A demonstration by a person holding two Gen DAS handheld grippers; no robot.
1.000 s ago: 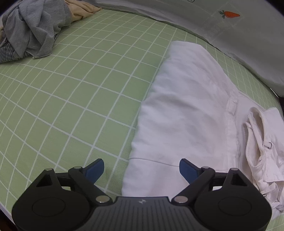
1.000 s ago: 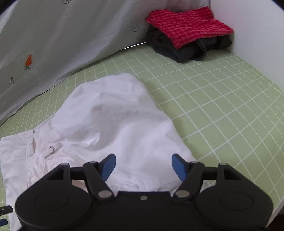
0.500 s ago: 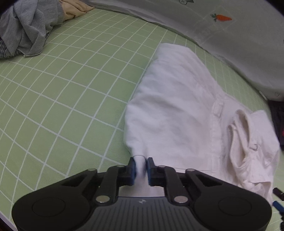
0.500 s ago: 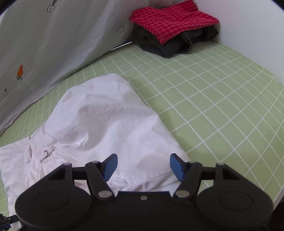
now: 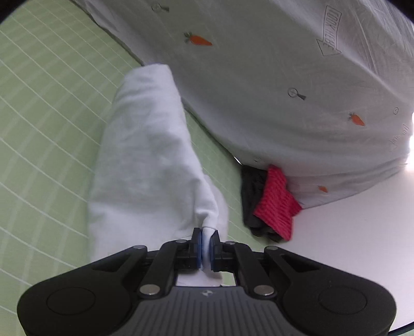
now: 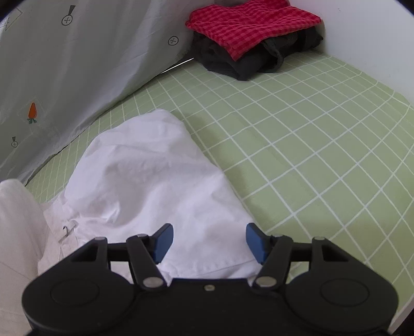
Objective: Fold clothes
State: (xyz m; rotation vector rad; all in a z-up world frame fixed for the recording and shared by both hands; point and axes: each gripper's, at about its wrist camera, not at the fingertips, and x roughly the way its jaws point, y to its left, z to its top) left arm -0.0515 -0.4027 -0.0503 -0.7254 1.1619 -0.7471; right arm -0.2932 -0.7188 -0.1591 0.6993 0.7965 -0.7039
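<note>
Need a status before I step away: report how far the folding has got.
Done: a red checked garment lies folded on a dark one in the corner. In hand: the left gripper is shut on the white garment; the right gripper is closing, pads not yet pressing. Left: completing this fold.

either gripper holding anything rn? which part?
Left gripper pinches the white garment at its hem edge. Right gripper holds nothing, its jaws closing over the cloth.

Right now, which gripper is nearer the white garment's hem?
Left. The left gripper is shut on the hem of the white garment, lifting it. The right gripper hovers just above the other leg's hem, jaws closing, pads not gripping cloth.
</note>
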